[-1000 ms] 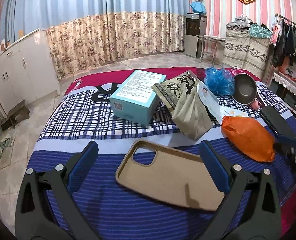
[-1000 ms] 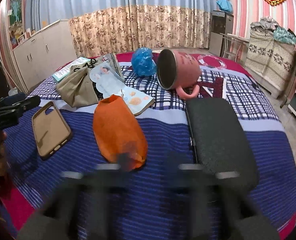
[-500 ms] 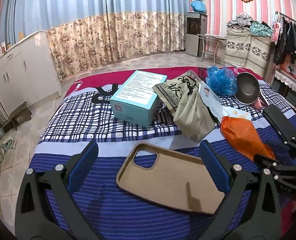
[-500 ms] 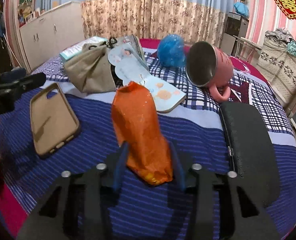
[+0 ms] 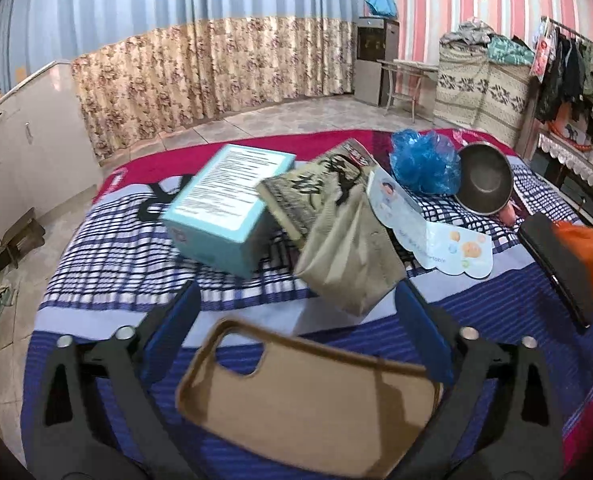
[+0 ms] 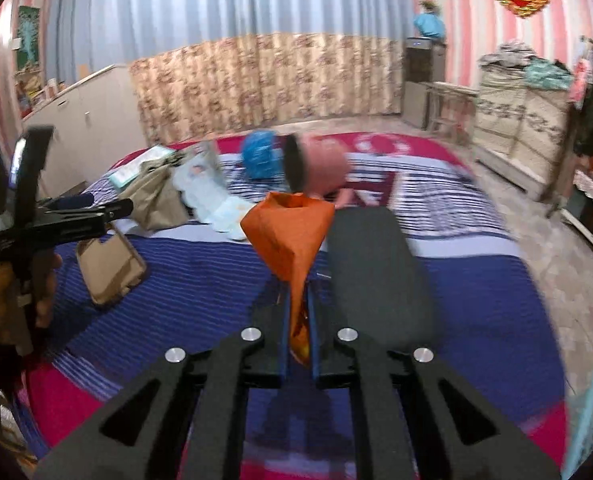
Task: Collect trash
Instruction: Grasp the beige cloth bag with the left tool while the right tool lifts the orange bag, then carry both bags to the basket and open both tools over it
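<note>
Lifted off the bed since a second ago, the orange bag point(image 6: 286, 236) now hangs pinched in the right tongs point(image 6: 297, 332).
It sits at centre frame in the right wrist view, the jaws having just closed narrow on its lower end, above the striped bed point(image 6: 200, 284), with the black case point(image 6: 376, 268) just to its right. Lower in the left wrist view, the left tongs point(image 5: 296, 340) stand wide, having just narrowed slightly, around the tan phone case point(image 5: 308, 404) without touching it.

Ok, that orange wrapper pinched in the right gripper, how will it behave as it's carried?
Likely floppy: the orange wrapper narrows to a thin pinch inside the right gripper and fans out above. Probably light, since that small pinch holds it up. It looks creased and glossy, so it may slip if swung hard.
</note>
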`<control>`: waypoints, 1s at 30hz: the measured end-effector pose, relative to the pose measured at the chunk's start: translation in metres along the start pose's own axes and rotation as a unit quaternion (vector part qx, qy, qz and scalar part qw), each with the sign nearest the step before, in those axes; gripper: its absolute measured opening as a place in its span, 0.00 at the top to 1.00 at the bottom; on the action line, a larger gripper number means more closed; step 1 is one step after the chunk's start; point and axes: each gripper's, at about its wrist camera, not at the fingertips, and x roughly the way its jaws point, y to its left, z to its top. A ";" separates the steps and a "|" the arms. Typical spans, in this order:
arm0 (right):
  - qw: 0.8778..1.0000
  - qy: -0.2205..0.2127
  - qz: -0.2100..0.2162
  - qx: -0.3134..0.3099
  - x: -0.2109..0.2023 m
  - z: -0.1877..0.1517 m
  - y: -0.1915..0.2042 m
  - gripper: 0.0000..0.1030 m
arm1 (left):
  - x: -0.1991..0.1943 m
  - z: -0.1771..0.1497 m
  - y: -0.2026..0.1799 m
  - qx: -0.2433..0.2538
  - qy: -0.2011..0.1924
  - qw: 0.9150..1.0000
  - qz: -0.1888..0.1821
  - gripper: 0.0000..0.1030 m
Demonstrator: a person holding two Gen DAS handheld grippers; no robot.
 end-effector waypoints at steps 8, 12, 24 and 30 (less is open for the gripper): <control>0.995 -0.006 -0.087 0.048 -0.075 -0.029 -0.075 0.92 | 0.015 0.004 -0.014 0.018 0.022 1.000 -0.005 0.80; 0.990 -0.030 -0.112 0.086 -0.100 -0.039 -0.105 0.92 | -0.012 0.006 -0.019 0.015 -0.001 1.000 -0.003 0.84; 0.973 -0.053 -0.160 0.157 -0.133 -0.066 -0.162 0.92 | -0.104 0.014 -0.095 0.053 -0.082 0.995 -0.036 0.85; 0.959 -0.050 -0.214 0.181 -0.148 -0.084 -0.194 0.92 | -0.114 0.010 -0.169 0.089 -0.087 0.988 -0.087 0.85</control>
